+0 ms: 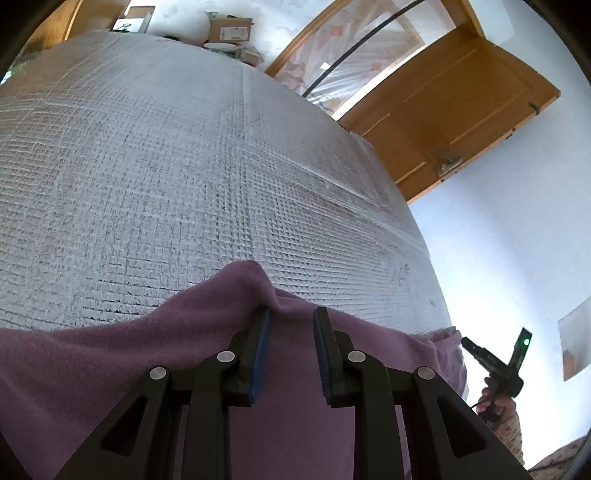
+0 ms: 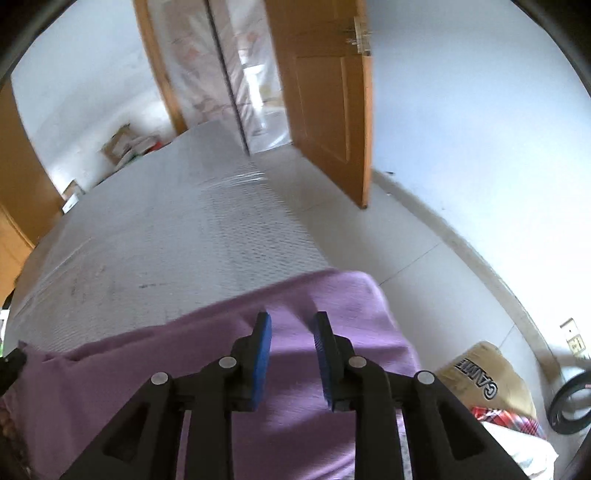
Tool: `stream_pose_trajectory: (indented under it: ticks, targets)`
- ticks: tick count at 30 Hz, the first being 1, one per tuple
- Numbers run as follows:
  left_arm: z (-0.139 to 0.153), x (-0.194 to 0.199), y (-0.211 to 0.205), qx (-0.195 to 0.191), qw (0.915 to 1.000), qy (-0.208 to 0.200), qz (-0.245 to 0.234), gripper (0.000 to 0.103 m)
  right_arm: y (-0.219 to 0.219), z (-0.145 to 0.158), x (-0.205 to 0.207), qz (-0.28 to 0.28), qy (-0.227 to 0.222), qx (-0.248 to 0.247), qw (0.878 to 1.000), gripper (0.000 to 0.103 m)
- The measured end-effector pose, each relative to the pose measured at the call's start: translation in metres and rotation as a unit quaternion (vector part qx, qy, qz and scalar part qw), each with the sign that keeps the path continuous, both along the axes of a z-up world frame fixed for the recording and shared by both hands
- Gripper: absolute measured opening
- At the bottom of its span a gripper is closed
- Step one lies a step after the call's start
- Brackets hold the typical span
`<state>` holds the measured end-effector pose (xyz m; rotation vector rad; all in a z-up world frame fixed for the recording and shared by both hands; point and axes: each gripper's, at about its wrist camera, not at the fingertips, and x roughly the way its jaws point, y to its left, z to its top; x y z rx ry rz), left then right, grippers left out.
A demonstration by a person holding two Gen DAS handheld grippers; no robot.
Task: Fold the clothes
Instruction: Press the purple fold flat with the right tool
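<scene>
A purple garment [image 1: 110, 362] lies on a grey quilted bed [image 1: 184, 166], along its near edge. My left gripper [image 1: 291, 317] is open, its blue-padded fingers just above the cloth beside a raised fold [image 1: 247, 273]. In the right wrist view the same purple garment [image 2: 314, 295] drapes over the bed's right corner. My right gripper [image 2: 291, 321] is open and hovers above it, holding nothing. The right gripper also shows in the left wrist view [image 1: 495, 362], held in a hand off the bed's right side.
An open wooden door [image 2: 328, 99] stands past the bed's [image 2: 166, 229] far right corner. Cardboard boxes [image 1: 229, 29] sit beyond the far end. A brown bag [image 2: 484, 384], checked cloth and a black ring lie on the floor at right.
</scene>
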<state>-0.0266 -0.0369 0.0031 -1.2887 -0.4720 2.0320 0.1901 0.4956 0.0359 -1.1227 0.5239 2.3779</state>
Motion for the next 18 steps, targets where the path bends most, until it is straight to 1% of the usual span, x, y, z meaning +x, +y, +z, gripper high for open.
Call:
stream_pose_trajectory:
  ticks: [2, 5, 8, 11, 13, 15, 18]
  targets:
    - [0.000, 0.000, 0.003, 0.001, 1.0000, 0.001, 0.001, 0.025, 0.001, -0.004, 0.004, -0.004, 0.000, 0.004, 1.000, 0.024]
    - [0.000, -0.001, 0.005, 0.003, 1.0000, -0.001, 0.006, 0.025, 0.004, -0.008, 0.000, -0.014, -0.011, 0.011, 1.000, 0.024]
    - [0.000, -0.001, 0.006, 0.006, 0.9999, -0.003, 0.011, 0.025, 0.013, -0.008, 0.003, -0.018, -0.010, 0.037, 0.999, 0.025]
    - [0.000, -0.001, 0.009, 0.001, 0.9999, 0.002, 0.011, 0.025, 0.022, -0.012, -0.002, -0.005, -0.002, 0.014, 1.000, 0.025]
    - [0.000, -0.001, 0.011, 0.001, 0.9999, 0.004, 0.010, 0.025, 0.031, -0.018, -0.003, -0.005, -0.002, -0.013, 1.000, 0.025]
    - [0.003, -0.003, 0.033, -0.002, 0.9999, 0.002, 0.017, 0.025, 0.037, -0.023, -0.008, 0.000, 0.002, -0.022, 1.000, 0.026]
    - [0.004, -0.006, 0.045, -0.004, 0.9998, 0.004, 0.018, 0.025, 0.042, -0.030, -0.010, 0.002, 0.008, -0.050, 0.999, 0.025]
